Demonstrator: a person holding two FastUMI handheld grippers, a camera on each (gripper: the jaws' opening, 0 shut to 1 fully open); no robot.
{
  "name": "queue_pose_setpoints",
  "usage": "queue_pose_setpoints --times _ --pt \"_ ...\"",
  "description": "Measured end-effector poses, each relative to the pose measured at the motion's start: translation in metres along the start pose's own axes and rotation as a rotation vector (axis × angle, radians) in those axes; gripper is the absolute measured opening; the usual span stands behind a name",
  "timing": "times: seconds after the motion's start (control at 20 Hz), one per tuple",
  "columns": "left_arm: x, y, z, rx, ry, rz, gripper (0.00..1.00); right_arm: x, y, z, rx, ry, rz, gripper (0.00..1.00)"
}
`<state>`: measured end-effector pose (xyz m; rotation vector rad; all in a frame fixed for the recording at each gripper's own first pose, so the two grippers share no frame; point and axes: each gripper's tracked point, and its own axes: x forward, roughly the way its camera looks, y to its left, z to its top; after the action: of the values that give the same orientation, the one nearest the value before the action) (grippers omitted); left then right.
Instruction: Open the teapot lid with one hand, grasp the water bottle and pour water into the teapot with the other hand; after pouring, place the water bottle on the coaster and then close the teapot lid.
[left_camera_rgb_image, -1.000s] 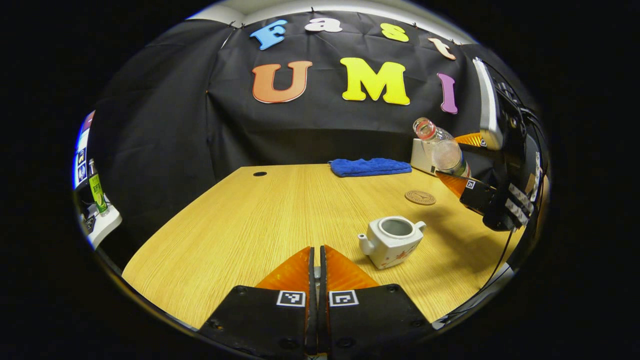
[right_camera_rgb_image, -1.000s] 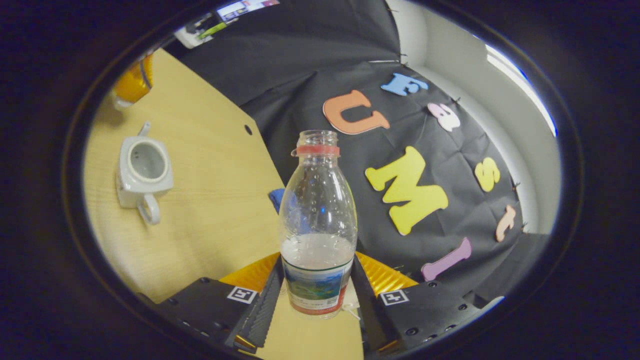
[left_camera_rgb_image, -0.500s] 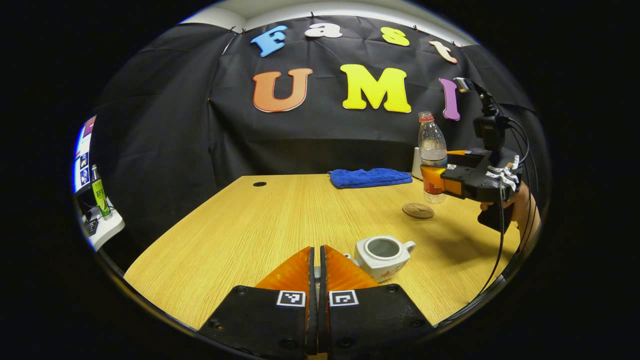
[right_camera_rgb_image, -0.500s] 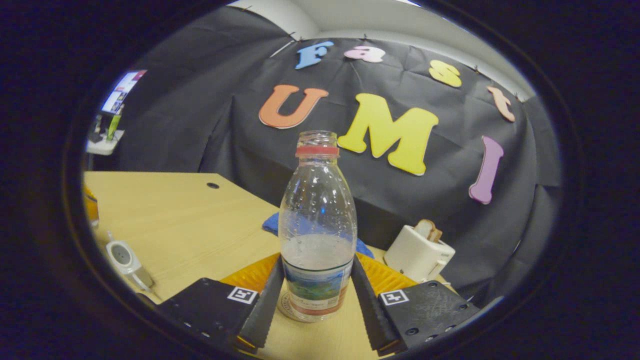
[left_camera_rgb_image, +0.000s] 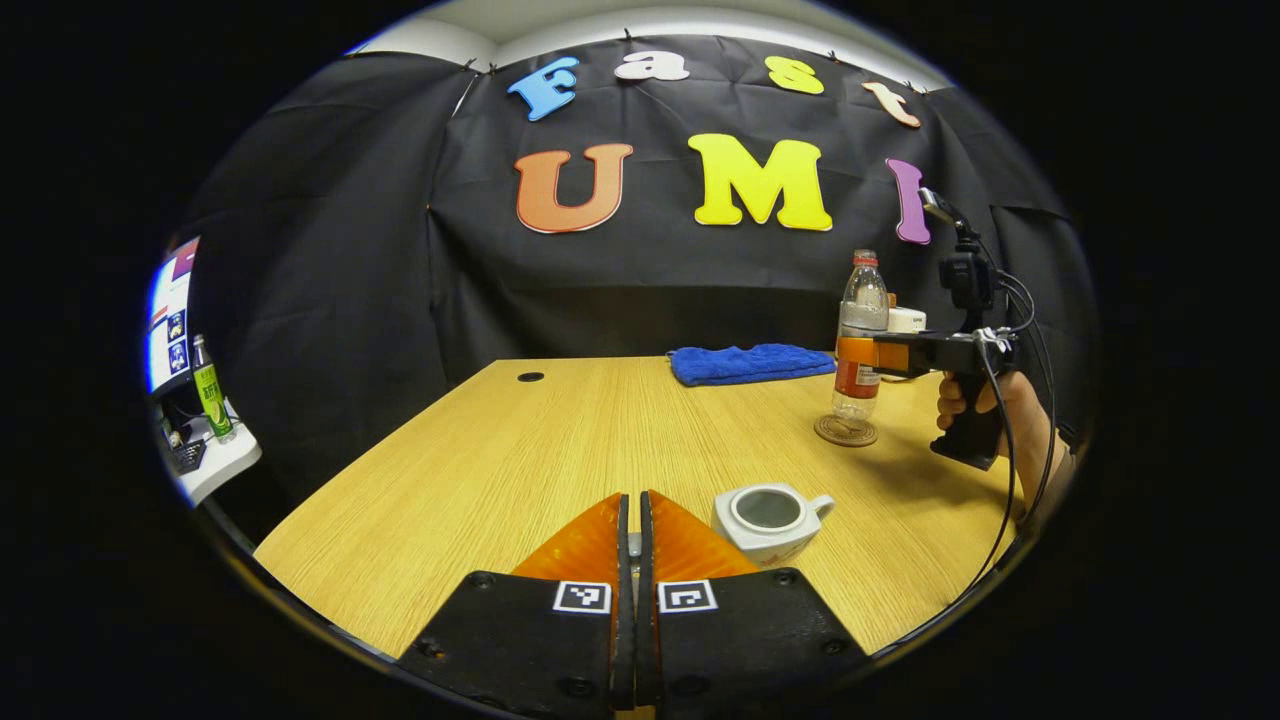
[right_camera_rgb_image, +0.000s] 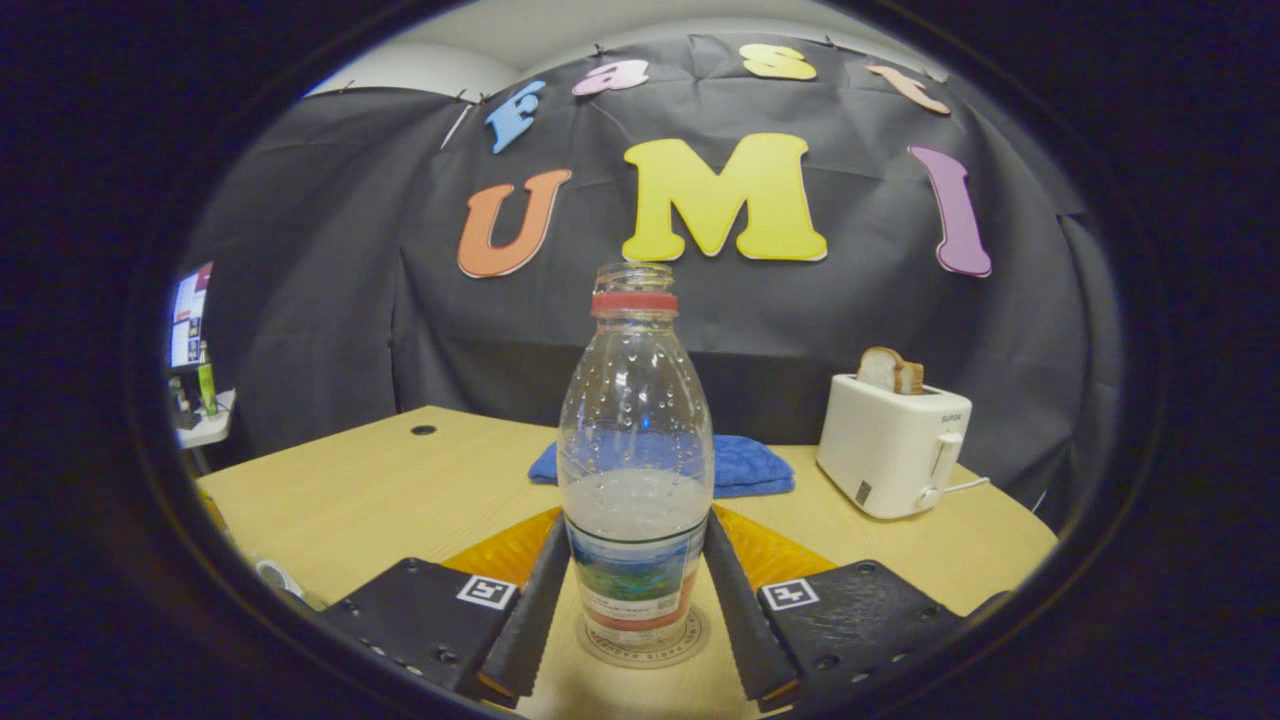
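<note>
my right gripper is clamped on the water bottle, a finger pressed against each side of its labelled lower part. the bottle stands upright and uncapped, with a red ring at its neck and water up to just above the label. its base sits on the round coaster; in the left gripper view the same bottle stands on the coaster near the worktop's far right corner, with my right hand wrapped round the gripper's handle beside it.

my left gripper is held low over the near edge of the worktop, its fingers pinched together with only a thin slit between them. something small shows in that slit near the tips, but i cannot tell what it is.

the white teapot sits on the worktop just right of my left gripper's fingers, lid off, its open mouth showing a dark inside, handle pointing right.

along the far edge lies a folded blue towel, and right of it stands a white toaster with a slice of bread sticking up from the slot.
</note>
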<state>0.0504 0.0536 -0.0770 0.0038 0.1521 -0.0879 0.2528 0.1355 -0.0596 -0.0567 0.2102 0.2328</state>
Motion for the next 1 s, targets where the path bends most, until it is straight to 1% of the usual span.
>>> queue_pose_setpoints --times 0.15,0.3,0.4,0.45,0.5,0.55,0.6,0.65,0.75,0.85,1.0 --pt "-0.003 0.002 0.001 0.0 -0.007 0.008 0.03 0.014 -0.004 -0.006 0.019 0.027 -0.002 0.76" --pt "-0.004 0.002 -0.001 -0.004 -0.006 0.007 0.03 0.016 -0.005 -0.011 0.009 0.044 -0.014 0.74" --pt "-0.005 0.003 -0.003 -0.009 -0.001 0.007 0.03 0.014 -0.006 -0.01 -0.001 0.042 -0.013 0.76" --pt "-0.005 0.003 -0.004 -0.01 0.002 0.005 0.03 0.014 -0.006 -0.011 0.001 0.044 -0.014 0.74" --pt "-0.005 0.001 -0.005 -0.009 0.003 0.003 0.03 0.014 -0.006 -0.01 0.001 0.043 -0.014 0.76" --pt "-0.006 0.001 -0.004 -0.006 0.001 0.001 0.03 0.015 -0.006 -0.011 0.004 0.045 -0.011 0.74" --pt "-0.007 0.0 -0.004 -0.003 -0.002 0.001 0.03 0.015 -0.006 -0.012 0.006 0.045 -0.01 0.77" --pt "-0.008 -0.001 -0.003 -0.002 -0.003 -0.001 0.03 0.016 -0.006 -0.012 0.008 0.049 -0.008 0.76" --pt "-0.009 -0.005 -0.003 -0.001 -0.005 -0.004 0.03 0.018 -0.007 -0.016 0.001 0.049 -0.015 0.77" --pt "-0.009 -0.008 -0.002 -0.002 -0.007 -0.004 0.03 0.018 -0.006 -0.017 -0.002 0.044 0.002 0.86" --pt "-0.008 -0.017 0.004 -0.012 -0.016 -0.026 0.03 0.012 -0.012 -0.003 -0.001 0.0 0.014 0.96"
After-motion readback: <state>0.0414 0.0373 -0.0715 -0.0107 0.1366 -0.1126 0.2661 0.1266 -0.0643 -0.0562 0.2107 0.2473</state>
